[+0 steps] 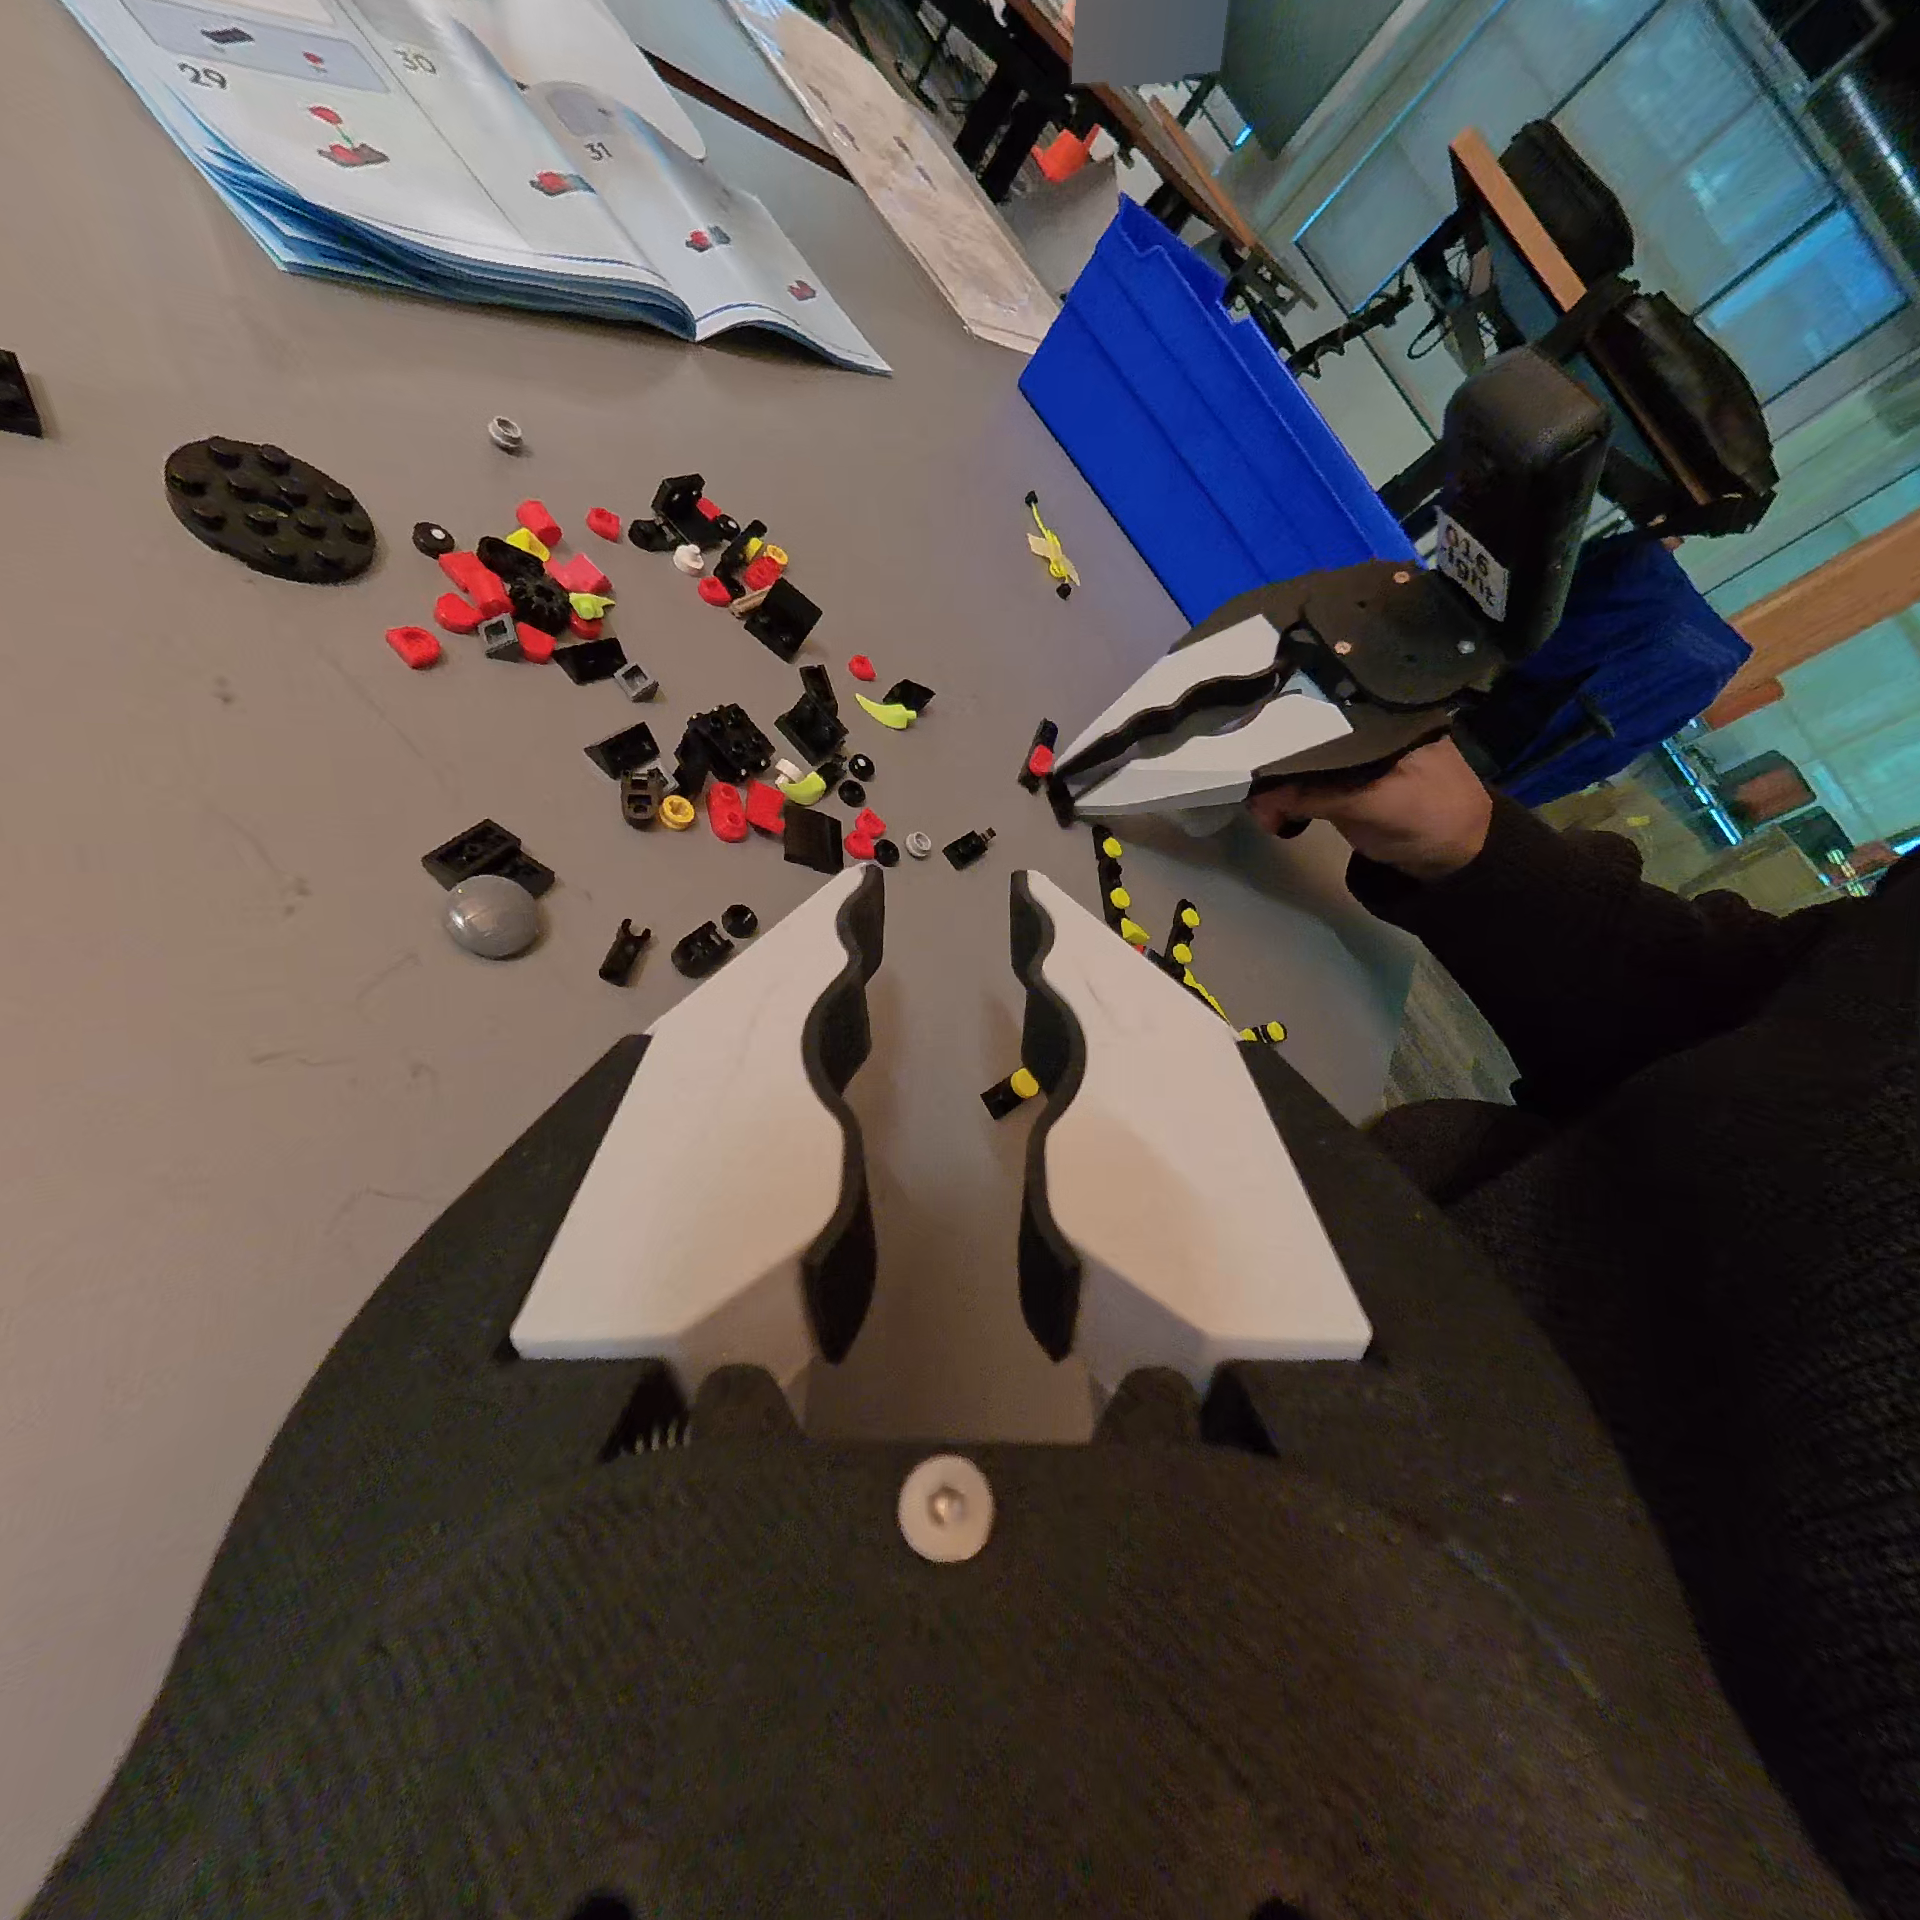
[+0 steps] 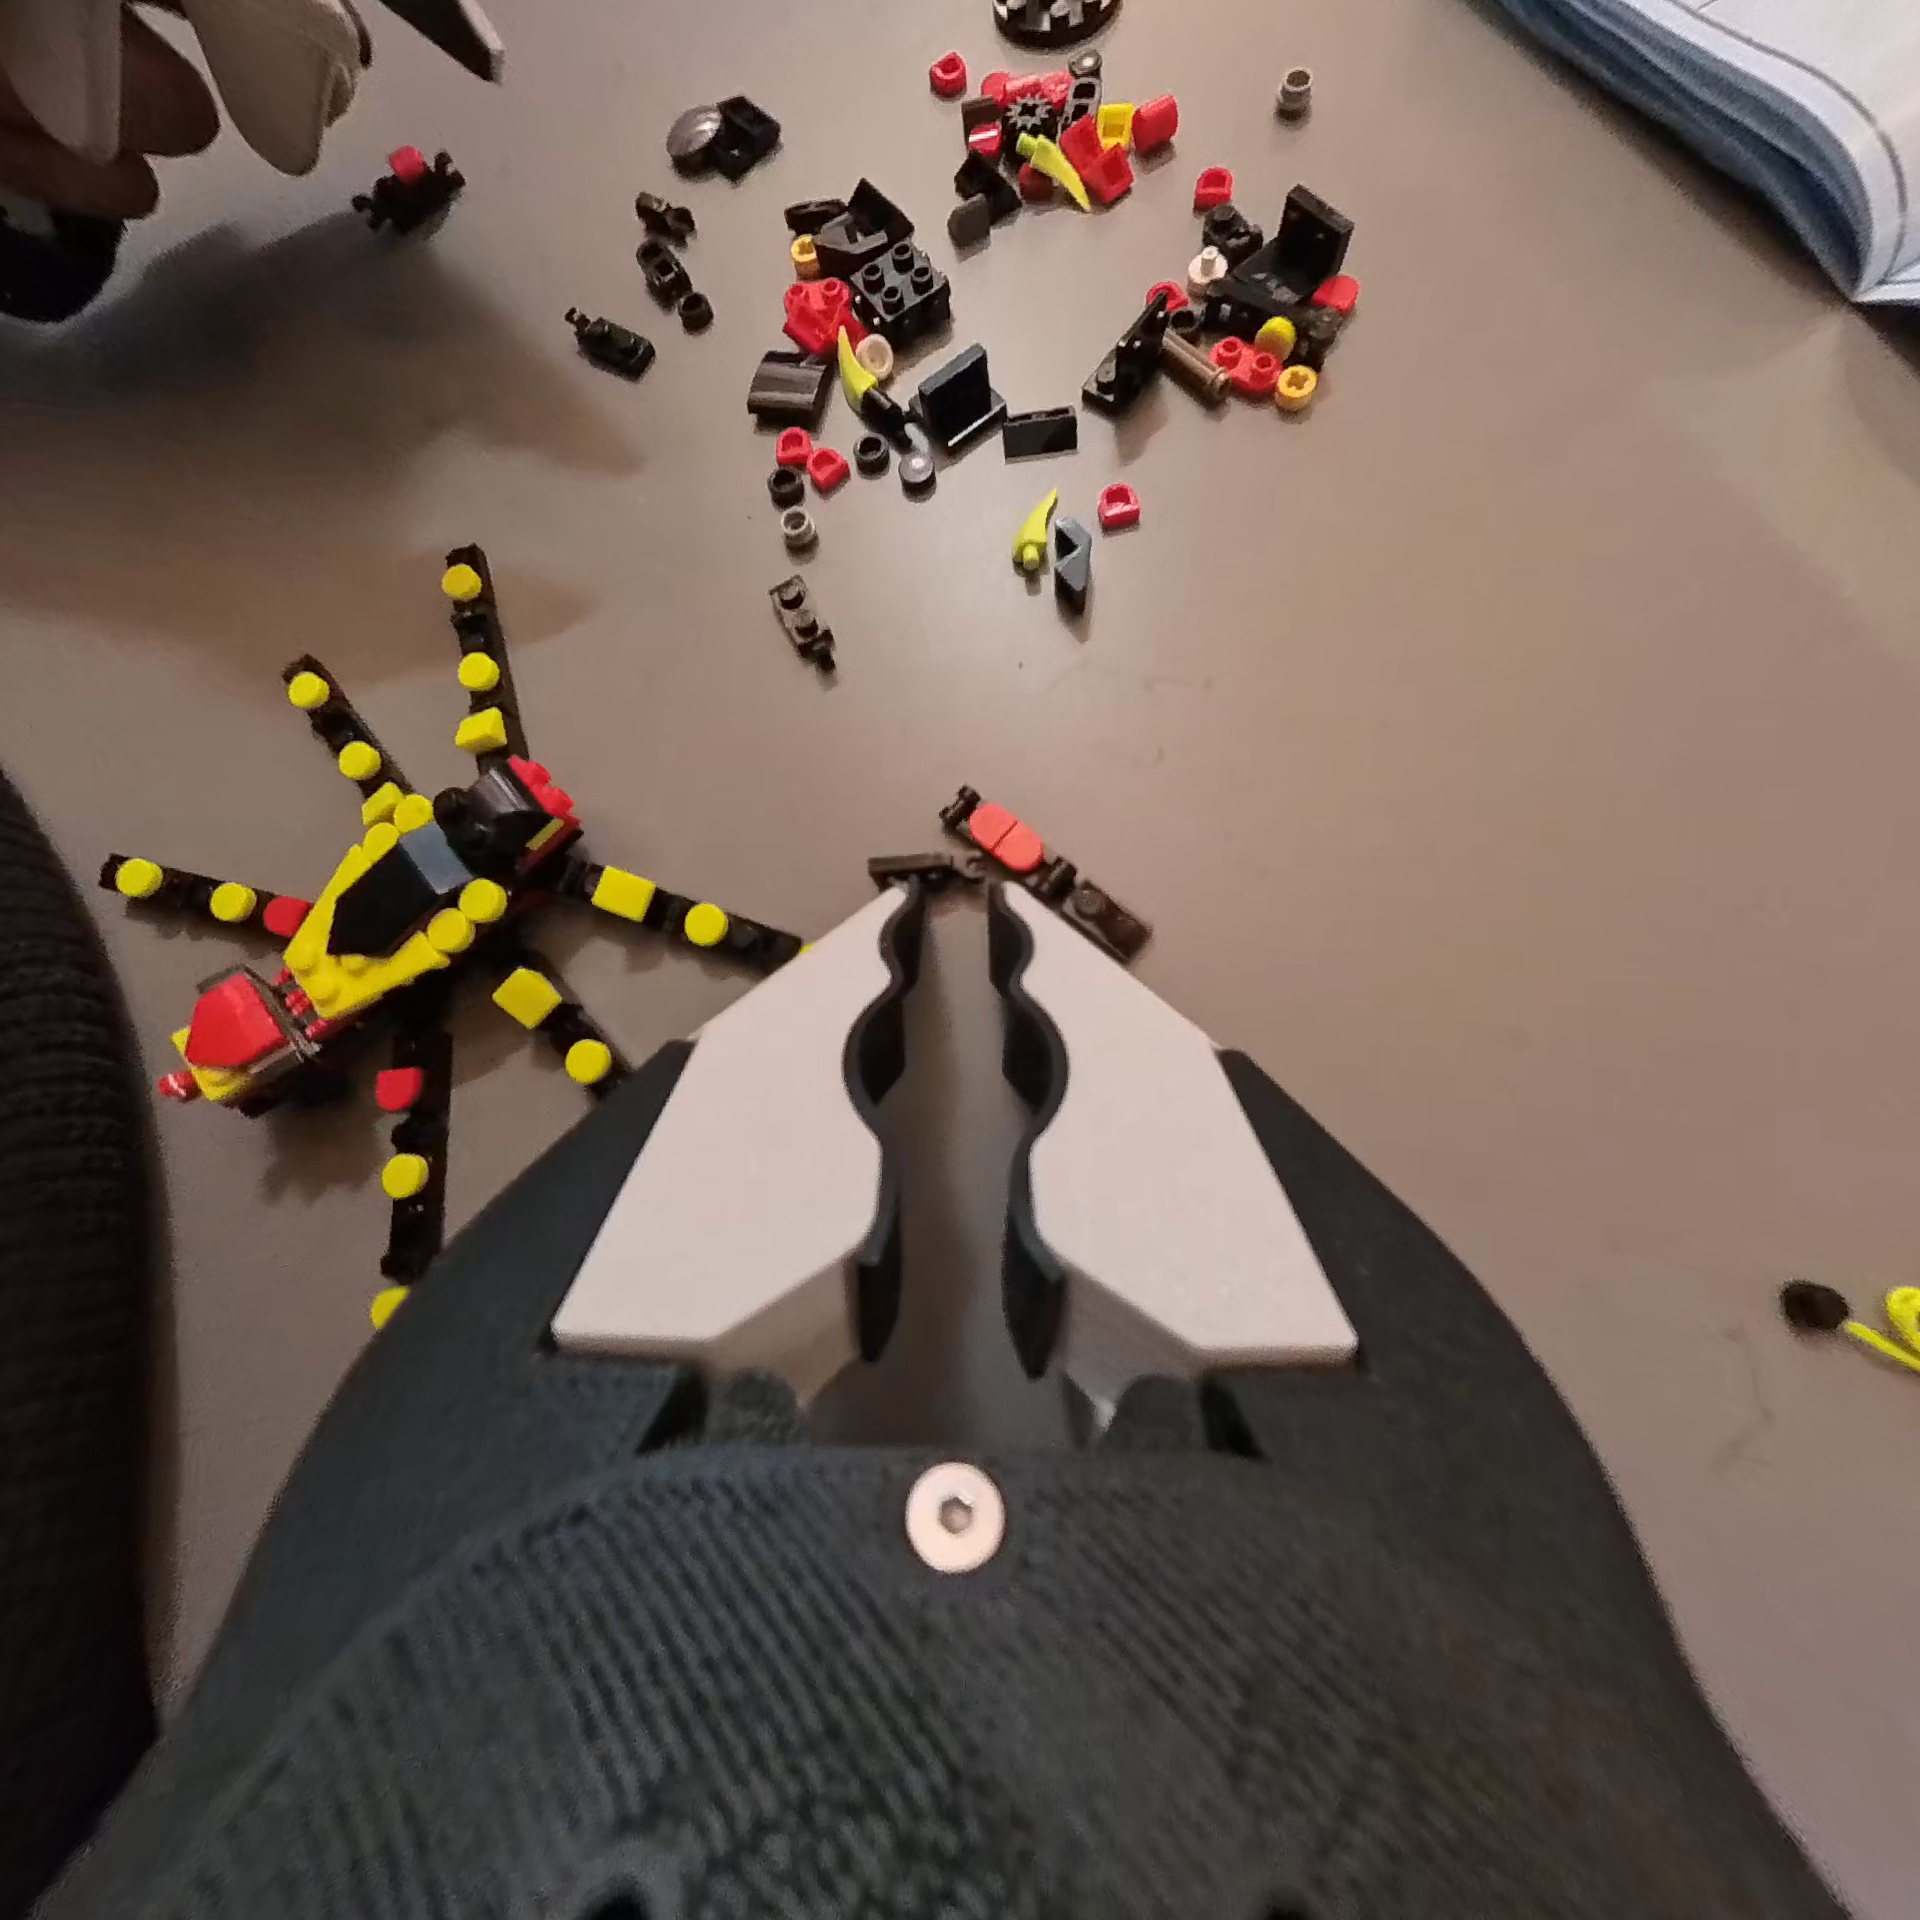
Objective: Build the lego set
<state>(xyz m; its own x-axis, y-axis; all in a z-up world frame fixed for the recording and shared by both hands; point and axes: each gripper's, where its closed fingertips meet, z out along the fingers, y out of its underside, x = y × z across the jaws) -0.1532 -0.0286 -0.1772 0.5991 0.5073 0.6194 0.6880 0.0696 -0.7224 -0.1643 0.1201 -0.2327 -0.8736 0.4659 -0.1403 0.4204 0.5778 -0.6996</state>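
Observation:
A black, yellow and red spider model [image 2: 384,914] with studded legs lies on the grey table [image 2: 1455,831]. In the left wrist view only some of its legs [image 1: 1117,899] show, beside my left gripper. My right gripper [image 2: 953,894] is shut on the end of a black leg strip with a red tile [image 2: 1003,836], low over the table to the right of the spider. It also shows in the left wrist view [image 1: 1060,795]. My left gripper [image 1: 948,883] is open and empty above the table, near the loose bricks [image 1: 675,665].
Loose black, red and lime pieces [image 2: 1039,260] are scattered ahead. A black round plate [image 1: 270,509], a grey dome [image 1: 494,914] and an open instruction booklet [image 1: 468,156] lie farther off. A blue bin [image 1: 1195,416] stands at the table's edge. A lime stringy piece [image 2: 1881,1330] lies to the right. The gap from one gripper's tips to the other's is roughly 15 cm. The right gripper is farther from the grey dome [image 1: 494,914], some 20 cm, than the left, some 7 cm. Look for it in the right wrist view [image 2: 691,122] too.

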